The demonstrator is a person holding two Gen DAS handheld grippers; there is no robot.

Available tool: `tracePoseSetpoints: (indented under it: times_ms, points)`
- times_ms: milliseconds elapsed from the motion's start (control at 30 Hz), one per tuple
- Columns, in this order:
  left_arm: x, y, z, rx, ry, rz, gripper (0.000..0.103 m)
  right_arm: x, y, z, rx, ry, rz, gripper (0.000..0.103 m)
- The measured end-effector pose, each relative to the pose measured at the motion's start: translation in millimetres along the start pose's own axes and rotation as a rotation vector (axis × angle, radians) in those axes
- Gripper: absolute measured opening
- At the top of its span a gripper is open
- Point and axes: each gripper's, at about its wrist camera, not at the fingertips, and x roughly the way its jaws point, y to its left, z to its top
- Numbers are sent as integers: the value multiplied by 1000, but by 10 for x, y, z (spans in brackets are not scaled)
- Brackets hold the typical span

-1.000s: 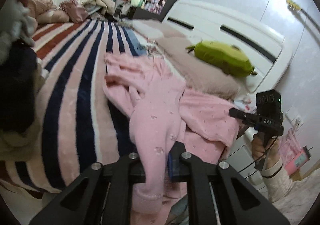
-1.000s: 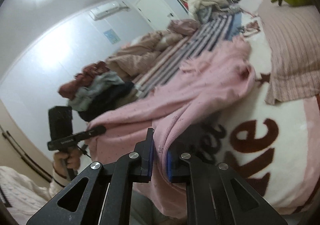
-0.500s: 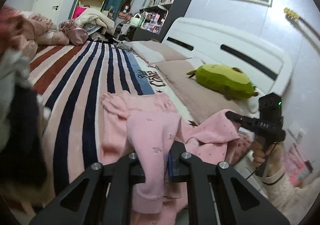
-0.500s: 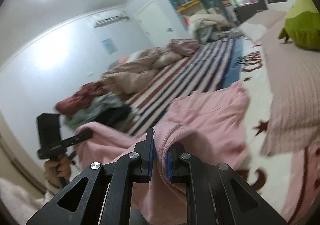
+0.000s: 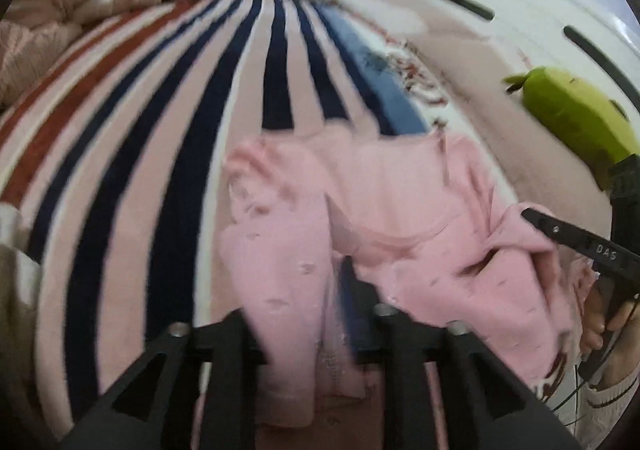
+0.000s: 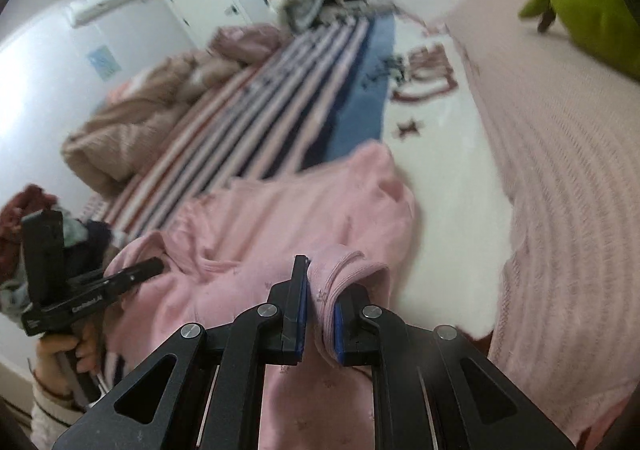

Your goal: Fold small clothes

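Now the garment (image 5: 400, 202) lies spread on the bed (image 5: 168, 98); left gripper (image 5: 308, 334) is opening around its cuff, right gripper (image 6: 320, 314) pinches a hem: release begins.

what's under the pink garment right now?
The pink garment lies on the striped blanket, its right part over the white blanket. Anything beneath the fabric itself is covered, so I can't tell.

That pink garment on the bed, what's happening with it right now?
A person is folding a small pink garment on the striped blanket with a claw in each hand. The left claw is opening, with a sleeve-like part of the garment between its fingers. The right claw is shut on a ribbed edge of the garment. A green plush toy lies beyond on the bed.
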Motion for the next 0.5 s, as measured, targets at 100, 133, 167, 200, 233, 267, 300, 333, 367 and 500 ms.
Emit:
tracePoseSetpoints:
  times_ms: [100, 133, 167, 200, 233, 267, 300, 333, 367, 500]
  points:
    - [-72, -27, -105, 20, 5, -58, 55, 42, -32, -54, -35, 62, 43, 35]
    - [-122, -50, -123, 30, 9, -68, 67, 4, -19, -72, -54, 63, 45, 40]
    - [-215, -77, -148, 43, 7, -87, 71, -61, -6, -87, -82, 56, 30, 50]
    - [-291, -88, -161, 54, 0, -107, 77, -158, 9, -112, -107, 47, 25, 58]
    - [-395, -117, -198, 73, -8, -129, 78, -271, 21, -146, -129, 35, 30, 58]
    - [-509, -145, -243, 94, -19, -140, 79, -372, 40, -192, -147, 28, 38, 60]
    - [-617, -162, -301, 112, -27, -139, 80, -475, 53, -241, -168, 22, 43, 61]
    - [-665, -177, -324, 125, -30, -137, 81, -541, 65, -278, -184, 17, 42, 62]
    - [-758, -195, -386, 147, -41, -133, 81, -640, 86, -349, -209, 11, 36, 64]
    - [-971, -257, -678, 232, -30, -144, 85, -827, 244, -678, -337, 4, 25, 67]
